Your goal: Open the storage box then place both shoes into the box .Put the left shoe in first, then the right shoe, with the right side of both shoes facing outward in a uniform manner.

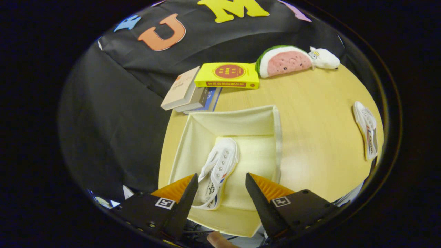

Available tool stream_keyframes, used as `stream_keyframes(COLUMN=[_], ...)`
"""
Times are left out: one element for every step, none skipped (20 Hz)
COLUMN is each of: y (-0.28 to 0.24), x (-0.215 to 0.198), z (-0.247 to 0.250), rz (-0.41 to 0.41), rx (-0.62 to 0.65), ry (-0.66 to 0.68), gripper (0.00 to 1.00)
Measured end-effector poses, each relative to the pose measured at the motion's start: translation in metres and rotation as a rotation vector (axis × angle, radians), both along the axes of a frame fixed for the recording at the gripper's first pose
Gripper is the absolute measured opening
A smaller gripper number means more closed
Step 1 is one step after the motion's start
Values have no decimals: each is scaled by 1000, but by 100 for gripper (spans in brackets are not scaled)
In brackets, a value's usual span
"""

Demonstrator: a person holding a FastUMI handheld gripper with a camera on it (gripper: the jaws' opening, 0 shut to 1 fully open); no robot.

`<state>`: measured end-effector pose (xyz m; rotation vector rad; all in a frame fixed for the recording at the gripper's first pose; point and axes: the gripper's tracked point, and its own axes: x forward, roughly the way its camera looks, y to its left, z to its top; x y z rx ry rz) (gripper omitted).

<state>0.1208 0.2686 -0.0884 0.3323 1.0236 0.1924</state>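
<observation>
Books (193, 92) lie stacked beyond the box (277, 137), a watermelon plush (284, 61) and a white plush (324, 58) beside them; the gripper (221, 179) hangs over the box, fingers apart and empty; one shoe (218, 168) lies inside, between them; the other shoe (367, 132) lies well apart on the wooden table (317, 100).
</observation>
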Motion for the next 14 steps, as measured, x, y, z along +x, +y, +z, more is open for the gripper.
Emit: stream_keyframes(y=[-15, -32, -48, -62, -81, -101, -123, -146, -167, -186, -206, -224, -242, -260], x=[1, 2, 2, 2, 2, 1, 2, 0, 1, -2, -6, -9, -13, -15], z=[12, 25, 34, 45, 54, 60, 64, 67, 68, 65, 60, 52, 45, 36], rz=[-5, -4, -6, -8, -18, -26, -35, -42, -48, -53, -64, -73, -73, -62], rx=[-17, -40, -52, -60, -72, -88, -117, -147, -177, -197, -213, -224, -236, -263], ry=[-24, -46, -64, -81, -96, -109, -121, -134, -143, -143, -130, -113, -98, -87], gripper=[88, 91, 96, 96, 96, 96, 96, 96, 96, 96, 96, 96, 96, 96])
